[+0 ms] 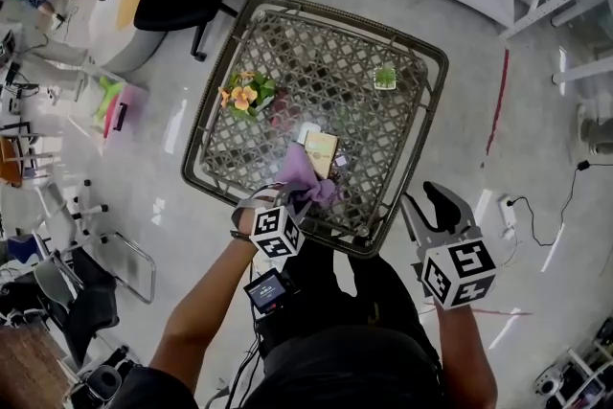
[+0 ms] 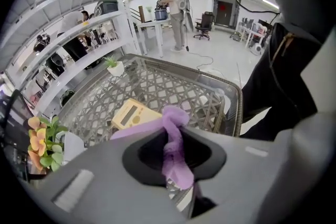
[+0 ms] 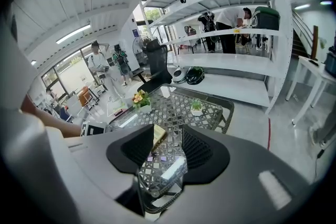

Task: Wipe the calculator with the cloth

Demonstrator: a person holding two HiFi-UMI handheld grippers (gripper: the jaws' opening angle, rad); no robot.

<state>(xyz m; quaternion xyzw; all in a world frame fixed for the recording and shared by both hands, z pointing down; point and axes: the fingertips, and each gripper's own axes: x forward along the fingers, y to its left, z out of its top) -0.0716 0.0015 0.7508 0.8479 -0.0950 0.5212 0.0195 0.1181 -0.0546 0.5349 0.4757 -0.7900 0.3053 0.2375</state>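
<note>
On the square wicker table with a glass top [image 1: 196, 124], a flat beige calculator [image 1: 321, 151] lies close to the near edge. The left gripper [image 1: 292, 196] has its jaws clamped on a purple cloth [image 1: 305, 182], which hangs bunched at the near left end of the calculator; whether it touches, I cannot tell. The right gripper [image 1: 436, 206] hovers off the near right corner of the table, its jaws apart with nothing between them. A pot of orange flowers [image 1: 241, 94] stands on the left.

From the head we look steeply down on the table [image 1: 326, 81]. Both gripper views sit low at its near edge, looking across. All show the calculator [image 1: 321, 151].
</note>
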